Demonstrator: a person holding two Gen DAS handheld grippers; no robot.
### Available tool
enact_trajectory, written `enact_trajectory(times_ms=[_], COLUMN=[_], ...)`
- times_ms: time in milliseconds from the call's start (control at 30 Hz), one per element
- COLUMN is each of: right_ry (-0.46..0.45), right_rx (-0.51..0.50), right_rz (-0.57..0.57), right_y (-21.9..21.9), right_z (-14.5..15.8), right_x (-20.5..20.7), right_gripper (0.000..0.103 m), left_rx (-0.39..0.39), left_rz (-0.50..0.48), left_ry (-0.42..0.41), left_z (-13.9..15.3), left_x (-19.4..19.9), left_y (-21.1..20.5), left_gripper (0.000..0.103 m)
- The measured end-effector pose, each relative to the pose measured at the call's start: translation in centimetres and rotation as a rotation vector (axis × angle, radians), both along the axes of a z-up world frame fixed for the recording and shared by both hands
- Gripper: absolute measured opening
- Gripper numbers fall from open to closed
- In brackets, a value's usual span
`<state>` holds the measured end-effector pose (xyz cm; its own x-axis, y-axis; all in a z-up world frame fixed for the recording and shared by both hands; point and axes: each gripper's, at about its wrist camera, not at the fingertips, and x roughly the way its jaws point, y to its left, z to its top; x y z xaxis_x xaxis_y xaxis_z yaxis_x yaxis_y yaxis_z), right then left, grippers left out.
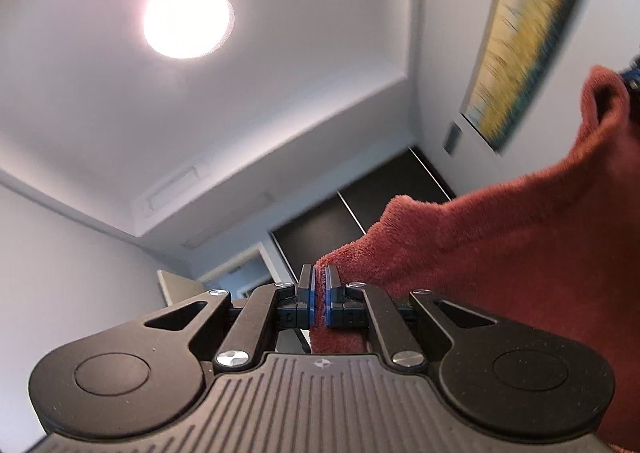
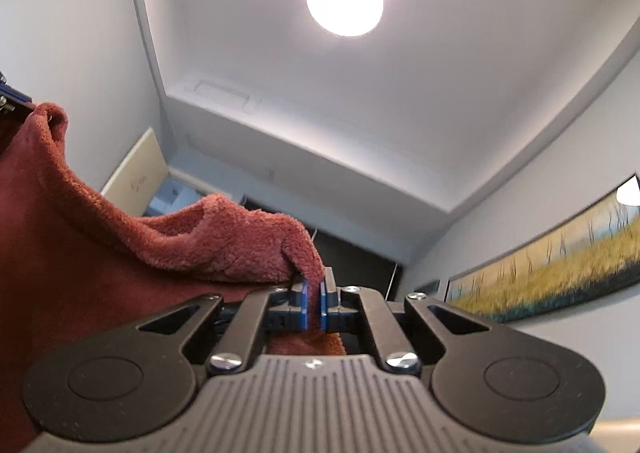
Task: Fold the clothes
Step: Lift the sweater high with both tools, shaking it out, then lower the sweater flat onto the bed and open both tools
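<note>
Round glowing white ceiling lamp (image 1: 188, 17), high above the jaws. White recessed ceiling (image 2: 400, 101) with long vent slot (image 2: 224, 91). Pale grey walls (image 1: 60, 273). Long framed painting of yellow grass with teal edge (image 2: 560, 261), right of the jaws. Dark panelled doors (image 1: 348, 213) beyond the jaws.

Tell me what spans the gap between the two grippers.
The rust-red fleece garment hangs between the left gripper and the right gripper, pinched by both; both wrist views show it.

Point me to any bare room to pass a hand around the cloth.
Both views tilt upward; no table shows. Open air above the sagging red cloth, toward the ceiling light. Crowded between left gripper and right gripper, both shut on cloth corners.
</note>
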<state>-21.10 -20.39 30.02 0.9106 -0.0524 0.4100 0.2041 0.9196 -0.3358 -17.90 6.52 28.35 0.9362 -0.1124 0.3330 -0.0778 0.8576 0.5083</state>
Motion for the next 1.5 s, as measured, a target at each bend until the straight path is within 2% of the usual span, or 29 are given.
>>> enact_trajectory(times_ms=[233, 400, 500, 667, 767, 867, 1033, 1100, 1133, 1167, 1200, 1233, 1333, 1433, 1500], right_ry=[0.183, 0.274, 0.362, 0.571, 0.711, 0.814, 0.929, 0.963, 0.981, 0.989, 0.998, 1.0, 1.008, 1.03, 1.043], right_rx=[0.029, -0.025, -0.014, 0.01, 0.035, 0.044, 0.029, 0.016, 0.011, 0.007, 0.004, 0.002, 0.018, 0.047, 0.057], right_rz=[-0.018, -0.072, -0.078, -0.075, -0.073, -0.079, -0.08, -0.079, -0.08, -0.089, -0.097, -0.106, -0.115, -0.114, -0.106], right_y=[-1.0, -0.9, -1.8, -2.8, -3.4, -3.5, -3.0, -2.2, -2.2, -2.4, -2.6, -2.8, -4.0, -5.0, -5.2], right_z=[-3.7, -7.6, -9.3, -14.1, -18.5, -23.5, -31.6, -33.5, -34.5, -35.3, -36.2, -37.1, -37.9, -36.5, -34.1], right_x=[7.5, 15.1, 20.8, 31.8, 37.8, 42.3, 47.0, 49.0, 49.6, 49.9, 50.2, 50.4, 50.2, 48.8, 46.7], right_gripper=[0.007, 0.007, 0.007, 0.007, 0.007, 0.007, 0.007, 0.008, 0.014, 0.036, 0.052, 0.07, 0.071, 0.071, 0.071], left_rx=[0.006, 0.022, 0.052, 0.11, 0.132, 0.159, 0.202, 0.202, 0.204, 0.207, 0.209, 0.212, 0.219, 0.18, 0.141], left_rz=[-0.009, 0.006, 0.021, 0.054, 0.073, 0.078, 0.094, 0.102, 0.103, 0.096, 0.085, 0.076, 0.075, 0.084, 0.076], left_ry=[0.186, 0.303, 0.388, 0.545, 0.669, 0.789, 0.899, 0.941, 0.971, 1.005, 1.032, 1.056, 1.073, 1.09, 1.104], left_z=[-2.6, -5.2, -7.4, -13.5, -17.7, -22.4, -29.2, -31.2, -32.0, -32.8, -33.3, -33.6, -33.3, -32.1, -31.1], left_x=[7.5, 15.7, 21.5, 31.5, 37.0, 41.4, 45.1, 45.7, 46.1, 46.1, 45.9, 45.7, 44.6, 43.3, 42.7], left_y=[-1.1, -2.4, -3.5, -5.4, -6.3, -7.1, -7.3, -7.0, -6.9, -6.7, -6.5, -6.4, -6.4, -6.3, -6.1], left_gripper=[0.003, 0.003, 0.003, 0.003, 0.003, 0.003, 0.003, 0.006, 0.013, 0.029, 0.04, 0.057, 0.059, 0.059, 0.059])
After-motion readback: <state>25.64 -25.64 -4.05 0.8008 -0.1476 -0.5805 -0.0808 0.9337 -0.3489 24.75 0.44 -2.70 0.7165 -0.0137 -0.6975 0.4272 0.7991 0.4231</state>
